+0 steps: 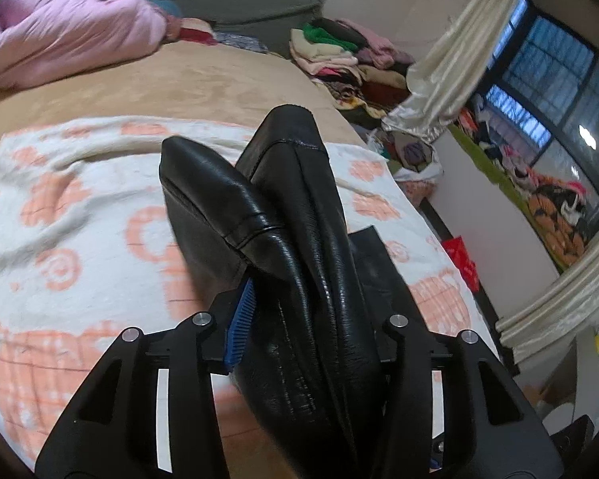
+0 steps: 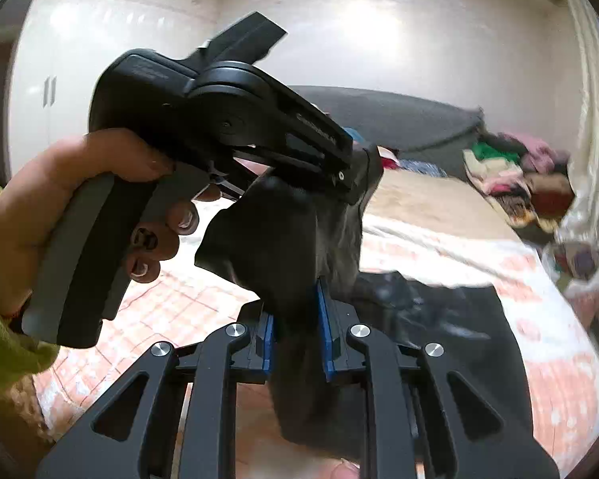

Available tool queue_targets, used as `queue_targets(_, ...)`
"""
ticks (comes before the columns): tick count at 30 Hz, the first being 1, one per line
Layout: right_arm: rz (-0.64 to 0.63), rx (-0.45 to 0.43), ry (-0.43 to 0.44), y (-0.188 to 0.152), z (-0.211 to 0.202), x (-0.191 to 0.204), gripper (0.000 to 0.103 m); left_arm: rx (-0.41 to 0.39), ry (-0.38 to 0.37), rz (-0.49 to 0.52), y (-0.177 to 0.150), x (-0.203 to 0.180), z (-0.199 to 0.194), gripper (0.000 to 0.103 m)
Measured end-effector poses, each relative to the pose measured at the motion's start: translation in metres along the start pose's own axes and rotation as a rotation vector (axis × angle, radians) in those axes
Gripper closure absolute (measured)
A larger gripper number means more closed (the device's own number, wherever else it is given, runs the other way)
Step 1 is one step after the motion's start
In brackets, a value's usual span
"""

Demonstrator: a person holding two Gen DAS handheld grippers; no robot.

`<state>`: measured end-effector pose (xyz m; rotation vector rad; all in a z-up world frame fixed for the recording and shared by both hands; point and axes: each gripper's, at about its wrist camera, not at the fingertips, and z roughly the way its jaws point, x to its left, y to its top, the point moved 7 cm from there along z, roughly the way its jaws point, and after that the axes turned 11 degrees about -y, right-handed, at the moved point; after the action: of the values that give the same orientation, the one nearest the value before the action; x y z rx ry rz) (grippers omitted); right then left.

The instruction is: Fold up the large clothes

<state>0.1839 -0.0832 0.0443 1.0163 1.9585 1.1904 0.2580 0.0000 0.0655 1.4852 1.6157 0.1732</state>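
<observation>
A bed with a tan cover fills the room, and a white blanket with orange patterns is spread across it. Above that blanket, a black leather garment hangs lifted, one part trailing down onto the blanket. Beyond the blanket, a pink quilt is bunched up, and piled clothes lie by the bed's far edge. The right gripper pinches a fold of the garment between its blue pads. The left gripper clamps another thick fold.
</observation>
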Motion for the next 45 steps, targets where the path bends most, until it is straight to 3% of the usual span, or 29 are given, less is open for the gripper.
queue_targets(7,0.135,0.018,-0.040,-0.019,-0.012,-0.056,0.087,0.076,0.019,0.092,-0.003,-0.054,0.054,0.065)
queue_targets(11,0.202,0.043,-0.068,-0.032,-0.014,-0.081,0.087,0.128,0.034,0.120,-0.007,-0.073,0.083,0.058)
queue_targets(14,0.250,0.068,-0.075,-0.040,-0.007,-0.097,0.087,0.162,0.018,0.111,-0.009,-0.081,0.102,0.049)
queue_targets(17,0.345,0.152,-0.086,-0.058,0.005,-0.119,0.087,0.174,-0.041,0.076,-0.010,-0.088,0.112,0.044)
queue_targets(20,0.507,0.274,-0.045,-0.089,0.018,-0.143,0.087,0.130,-0.032,0.077,-0.010,-0.080,0.101,0.034)
queue_targets(22,0.659,0.335,0.028,-0.109,0.023,-0.154,0.087,0.093,-0.005,0.059,-0.016,-0.061,0.087,0.030)
queue_targets(26,0.734,0.348,0.078,-0.114,0.023,-0.154,0.082,0.077,0.116,0.009,-0.047,-0.002,0.070,0.030)
queue_targets(27,0.722,0.343,0.072,-0.113,0.023,-0.152,0.079,0.091,0.105,-0.028,-0.057,0.011,0.071,0.030)
queue_targets(29,0.695,0.338,0.054,-0.109,0.023,-0.148,0.054,0.140,0.038,-0.118,-0.079,0.031,0.080,0.030)
queue_targets(31,0.687,0.333,0.056,-0.104,0.024,-0.147,0.036,0.158,0.035,-0.127,-0.090,0.037,0.086,0.030)
queue_targets(33,0.698,0.308,0.070,-0.089,0.024,-0.157,0.029,0.153,0.037,-0.121,-0.092,0.037,0.088,0.030)
queue_targets(35,0.684,0.290,0.056,-0.074,0.028,-0.166,0.012,0.147,0.038,-0.127,-0.093,0.035,0.089,0.030)
queue_targets(36,0.652,0.292,0.035,-0.065,0.033,-0.168,0.010,0.146,0.044,-0.120,-0.093,0.033,0.089,0.030)
queue_targets(40,0.506,0.372,0.007,-0.046,0.074,-0.167,0.014,0.141,0.050,-0.123,-0.092,0.030,0.090,0.030)
queue_targets(41,0.482,0.396,0.020,-0.047,0.085,-0.164,0.051,0.140,0.055,-0.121,-0.092,0.029,0.089,0.030)
queue_targets(42,0.461,0.388,0.062,-0.043,0.094,-0.159,0.072,0.138,0.057,-0.121,-0.091,0.028,0.087,0.030)
queue_targets(45,0.402,0.273,0.125,-0.025,0.082,-0.152,0.079,0.115,0.044,-0.107,-0.085,0.018,0.076,0.029)
